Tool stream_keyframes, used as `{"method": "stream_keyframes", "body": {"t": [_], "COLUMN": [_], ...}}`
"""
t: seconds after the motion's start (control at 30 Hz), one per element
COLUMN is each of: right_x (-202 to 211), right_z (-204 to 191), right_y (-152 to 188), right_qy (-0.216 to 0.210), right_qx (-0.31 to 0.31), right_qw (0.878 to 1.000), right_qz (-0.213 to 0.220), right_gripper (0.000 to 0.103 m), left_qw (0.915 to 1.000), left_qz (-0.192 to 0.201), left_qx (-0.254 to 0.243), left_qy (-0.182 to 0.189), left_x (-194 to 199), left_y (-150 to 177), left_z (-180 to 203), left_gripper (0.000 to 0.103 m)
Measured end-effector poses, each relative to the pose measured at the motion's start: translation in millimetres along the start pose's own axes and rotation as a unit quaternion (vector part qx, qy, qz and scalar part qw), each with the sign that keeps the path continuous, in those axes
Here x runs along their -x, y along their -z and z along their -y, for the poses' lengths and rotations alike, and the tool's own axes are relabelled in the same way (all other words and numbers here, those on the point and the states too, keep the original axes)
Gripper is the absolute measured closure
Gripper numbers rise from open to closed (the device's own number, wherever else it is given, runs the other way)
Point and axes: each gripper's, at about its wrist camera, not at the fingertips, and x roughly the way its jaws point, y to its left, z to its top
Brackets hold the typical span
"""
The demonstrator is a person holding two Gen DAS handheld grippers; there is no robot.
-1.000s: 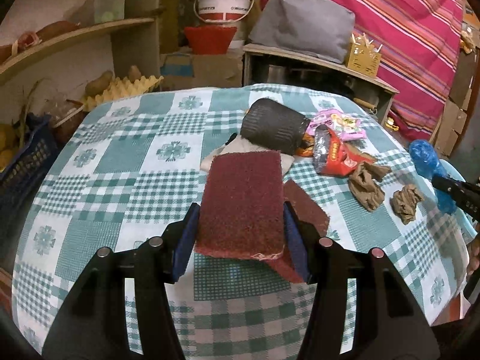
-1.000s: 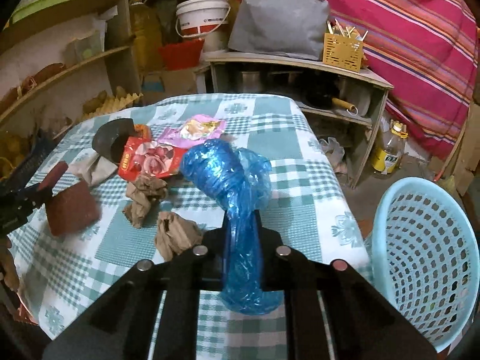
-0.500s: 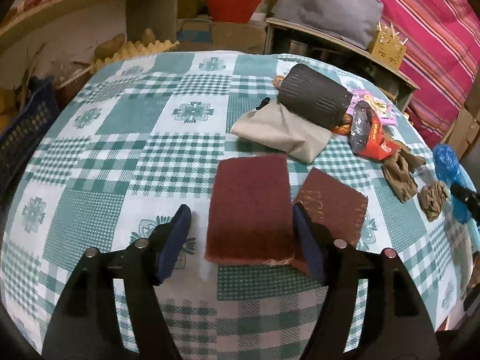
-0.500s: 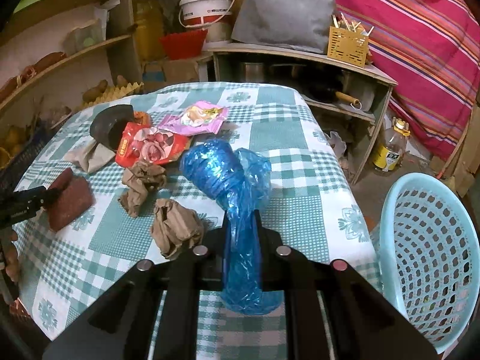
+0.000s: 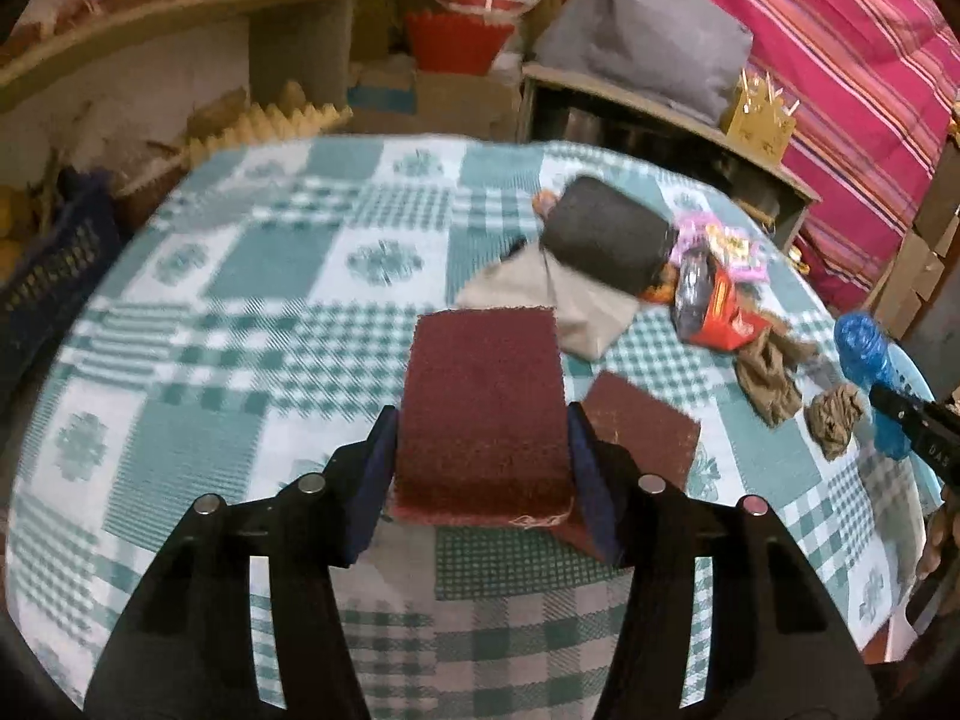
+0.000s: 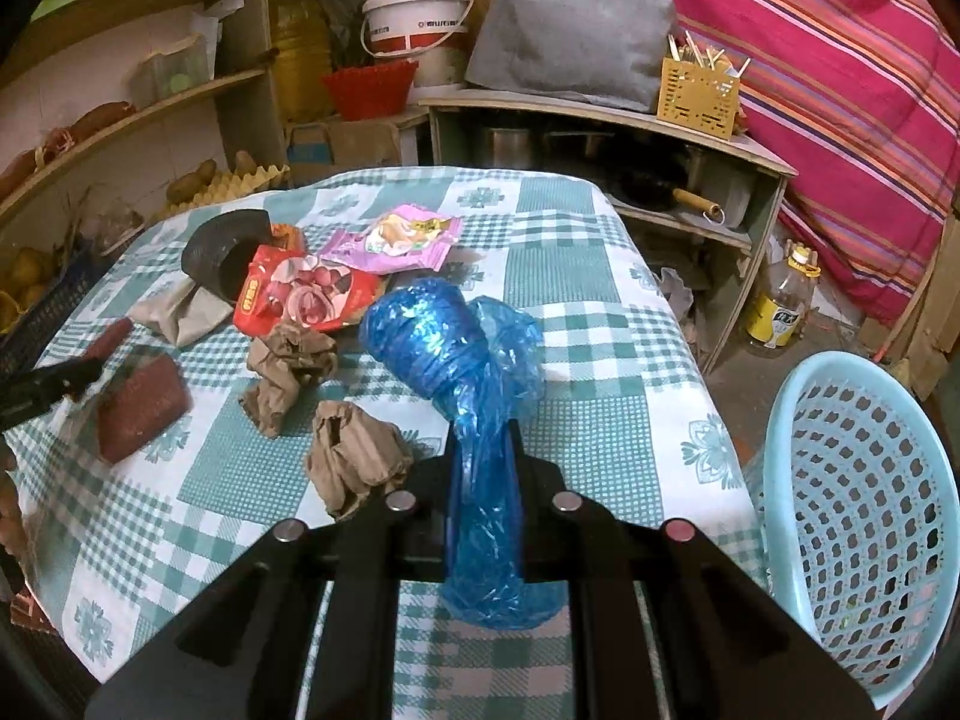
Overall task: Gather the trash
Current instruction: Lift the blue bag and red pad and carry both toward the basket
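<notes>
A maroon scouring pad (image 5: pixel 483 396) sits between the blue pads of my left gripper (image 5: pixel 480 429). The jaws are closing and both pads press on its sides, holding it a little above the checked tablecloth (image 5: pixel 252 264). A second maroon pad (image 5: pixel 642 438) lies flat just to the right. My right gripper (image 6: pixel 485 444) is shut on a crumpled blue plastic bag (image 6: pixel 447 342), held over the table's right part. A light blue mesh basket (image 6: pixel 864 480) stands beside the table at the right.
On the cloth lie a red wrapper (image 6: pixel 300 294), a pink wrapper (image 6: pixel 396 240), two crumpled brown papers (image 6: pixel 288 366) (image 6: pixel 354 456), a black roll (image 6: pixel 222 246) and a beige wad (image 6: pixel 180 306). Shelves, a white bucket (image 6: pixel 417 18) and a low cabinet (image 6: pixel 600 120) stand behind.
Half a second ago the left jaws stood wider with the maroon pad lying on the cloth; now they have closed back on it. The right gripper and its blue bag stayed put.
</notes>
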Motion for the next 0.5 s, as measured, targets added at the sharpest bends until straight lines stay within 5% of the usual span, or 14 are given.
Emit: {"method": "stream_keyframes", "body": {"t": [0.5], "right_x": [30.4], "right_z": [12.7], "right_y": [-5.7], "right_qy": [0.016], "right_qx": [0.005], "right_qw": [0.999], "right_qz": [0.049], "right_gripper": [0.090], "left_qw": [0.9954], "left_qz": [0.077], "left_qx": [-0.053], "left_qy": [-0.020], "left_x": [37.5], "left_y": [-11.3], "left_z": [61.5], "left_gripper": [0.049]}}
